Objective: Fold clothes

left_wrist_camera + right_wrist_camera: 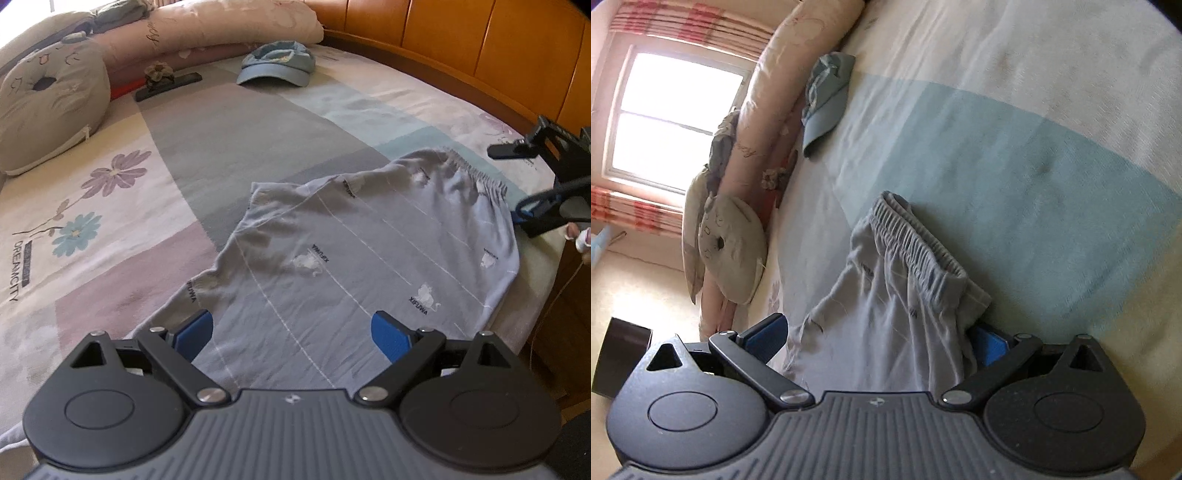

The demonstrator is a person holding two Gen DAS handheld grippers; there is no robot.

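Grey shorts point(354, 254) with an elastic waistband point(476, 173) and small printed logos lie spread flat on the bed. My left gripper point(293, 336) hovers open over the near hem, its blue pads point(195, 332) wide apart with the cloth below them. At the right edge my right gripper point(508, 182) sits by the waistband corner, held by a person's hand point(580, 236). In the right wrist view the right gripper point(879, 339) is open, and the waistband end of the shorts point(897, 295) lies between its spread fingers point(991, 347).
A blue cap point(275, 64) lies at the far side of the bed. A round pillow point(48, 107) and a rolled quilt point(221, 29) line the far left. A wooden bed frame point(461, 40) curves along the right. The floral sheet point(92, 206) stretches left.
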